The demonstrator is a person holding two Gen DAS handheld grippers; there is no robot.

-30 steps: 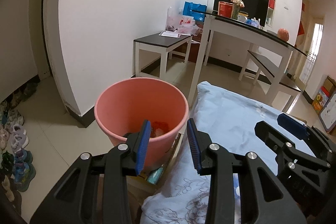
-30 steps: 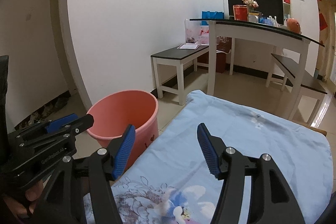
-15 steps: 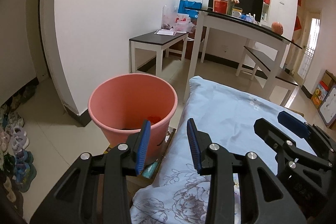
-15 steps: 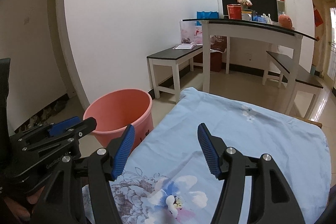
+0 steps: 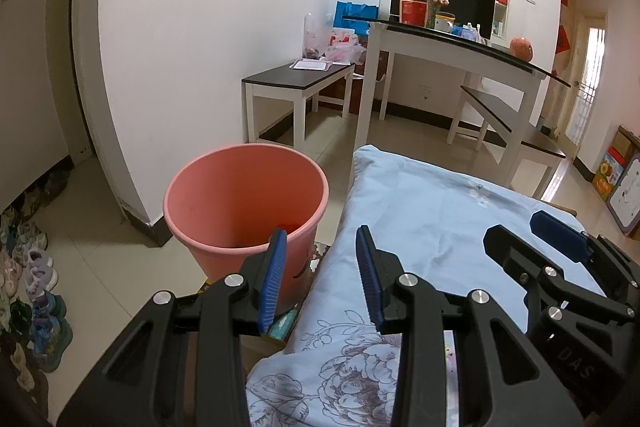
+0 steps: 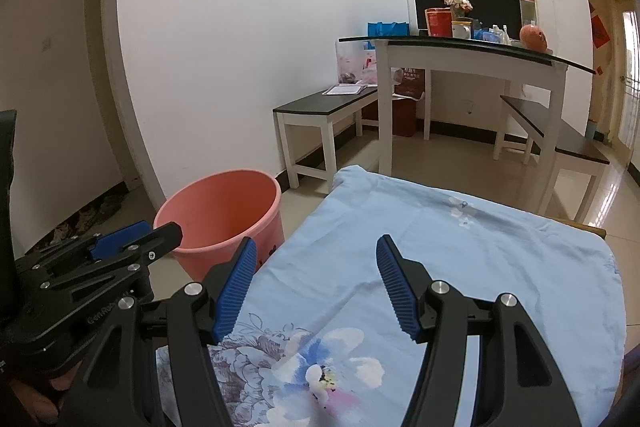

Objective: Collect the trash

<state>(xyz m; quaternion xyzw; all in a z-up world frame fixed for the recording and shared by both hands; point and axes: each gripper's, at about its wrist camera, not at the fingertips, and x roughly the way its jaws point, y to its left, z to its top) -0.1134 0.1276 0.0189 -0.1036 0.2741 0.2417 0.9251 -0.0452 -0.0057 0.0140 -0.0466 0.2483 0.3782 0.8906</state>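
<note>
A salmon-pink plastic bucket (image 5: 244, 203) stands on the floor left of a surface covered by a light blue floral cloth (image 5: 424, 227). A bit of red trash (image 5: 286, 225) shows inside the bucket near its rim. My left gripper (image 5: 320, 267) is open and empty, held over the cloth's left edge beside the bucket. My right gripper (image 6: 314, 277) is open and empty above the cloth (image 6: 460, 267). The bucket (image 6: 224, 215) also shows in the right wrist view, beyond the left gripper (image 6: 120, 251).
A low dark-topped bench (image 5: 296, 83) and a white table with a dark top (image 5: 452, 47) stand behind the bucket. A second bench (image 5: 508, 123) is at right. Shoes (image 5: 28, 267) line the floor at far left. A white wall corner (image 5: 132, 107) is behind the bucket.
Both grippers have pulled back and up from the bucket, which now looks smaller and farther. Both stay open and empty.
</note>
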